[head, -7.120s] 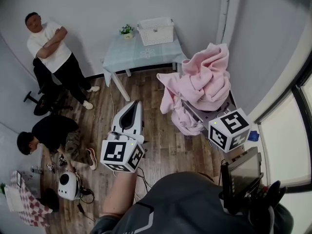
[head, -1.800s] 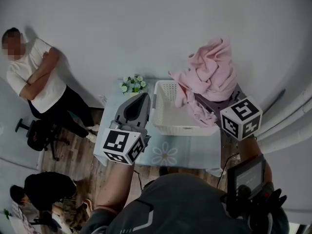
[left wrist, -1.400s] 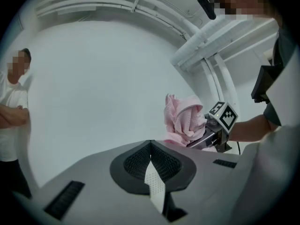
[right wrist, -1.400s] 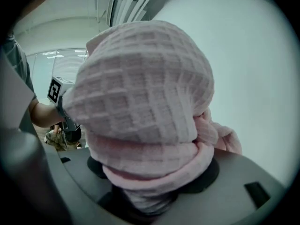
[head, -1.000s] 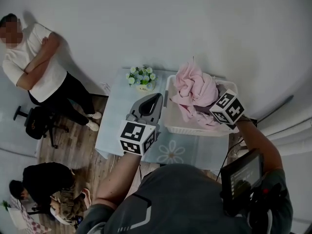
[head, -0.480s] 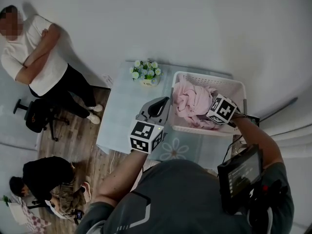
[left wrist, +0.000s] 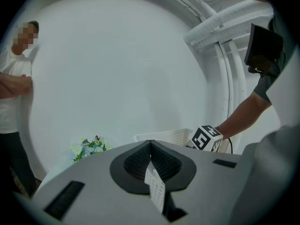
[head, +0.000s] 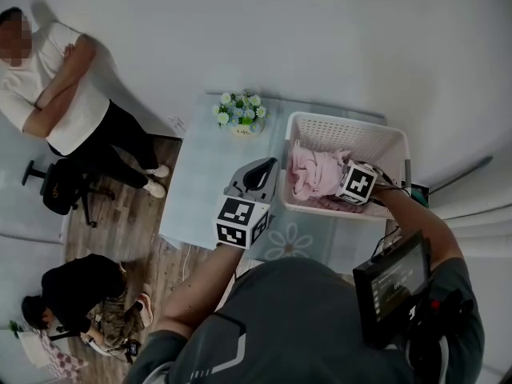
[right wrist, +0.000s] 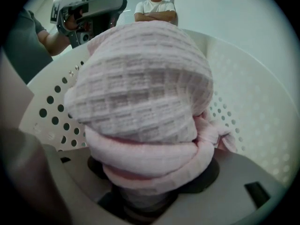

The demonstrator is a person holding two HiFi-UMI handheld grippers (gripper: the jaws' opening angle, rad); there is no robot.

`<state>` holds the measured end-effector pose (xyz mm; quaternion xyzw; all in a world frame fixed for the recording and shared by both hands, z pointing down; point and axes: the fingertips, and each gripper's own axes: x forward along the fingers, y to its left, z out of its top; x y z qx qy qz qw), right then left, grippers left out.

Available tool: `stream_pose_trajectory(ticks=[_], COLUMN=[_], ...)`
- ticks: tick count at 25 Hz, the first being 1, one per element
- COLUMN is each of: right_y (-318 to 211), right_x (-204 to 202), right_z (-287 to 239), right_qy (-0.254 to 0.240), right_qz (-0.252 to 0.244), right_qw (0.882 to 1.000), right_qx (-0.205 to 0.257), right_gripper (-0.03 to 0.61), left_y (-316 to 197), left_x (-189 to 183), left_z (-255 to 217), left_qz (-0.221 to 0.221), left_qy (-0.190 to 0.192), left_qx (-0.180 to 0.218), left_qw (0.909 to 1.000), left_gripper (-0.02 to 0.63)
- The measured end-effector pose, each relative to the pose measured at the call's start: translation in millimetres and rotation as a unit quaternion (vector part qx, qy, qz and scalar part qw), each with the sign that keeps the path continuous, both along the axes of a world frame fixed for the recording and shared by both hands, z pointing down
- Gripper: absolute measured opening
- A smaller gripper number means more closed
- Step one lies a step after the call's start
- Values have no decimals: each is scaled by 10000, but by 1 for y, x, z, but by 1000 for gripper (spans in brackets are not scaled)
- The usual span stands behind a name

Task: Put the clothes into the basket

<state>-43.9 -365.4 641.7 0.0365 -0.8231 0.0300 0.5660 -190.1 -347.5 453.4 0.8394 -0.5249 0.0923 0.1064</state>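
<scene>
Clamping a thick roll of pink clothes (right wrist: 140, 93), the fingers of the right gripper (head: 354, 184) stood wide apart only because the bundle filled the gap between them. The cloth was pinched there and its folds bulged over both. This gripper pointed steeply down inside the white basket (head: 376, 126), so the clothes sat below the rim. They were heaped toward the basket's 9 o'clock wall, with the gripper at their 3 o'clock. In my judgement the grip was being held to bring the load down to the basket floor before release. Release had not yet taken place.

The fingers of the left gripper (left wrist: 150, 144) met at their tips with nothing between them. It hung over the pale table (head: 204, 174), at 8 o'clock from the basket and clear of it. It appeared parked there to leave the basket mouth free. It took no part in the carrying.

A pot of flowers (head: 240, 110) stood on the table at 10 o'clock from the basket, apart from it and unlikely to be disturbed. One risk was noted: a fold may catch on the fingers when they open.
</scene>
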Motion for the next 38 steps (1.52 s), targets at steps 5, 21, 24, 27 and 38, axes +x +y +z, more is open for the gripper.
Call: stream_pose_trajectory(ticks=[5, 21, 24, 27, 38], right_y=[8, 19, 18, 17, 16], right_x=[-2, 2, 0, -1, 1], right_z=[26, 73, 77, 79, 76], right_qy=[428, 1469, 1440, 1389, 1388], right_qz=[-349, -789, -774, -746, -666], right_qw=[9985, 9856, 9861, 9870, 9879], right_qx=[-61, -278, -286, -302, -183], right_gripper=[331, 333, 341, 350, 371], left_y=[3, 7, 8, 9, 31], left_x=[-2, -1, -1, 0, -2], left_z=[7, 11, 12, 12, 0], left_qz=[38, -35, -55, -60, -156], left_qy=[13, 180, 181, 166, 164], left_qx=[-66, -130, -147, -161, -49], left_qw=[10000, 9997, 9997, 9997, 9997], left_gripper=[9, 9, 9, 9, 9])
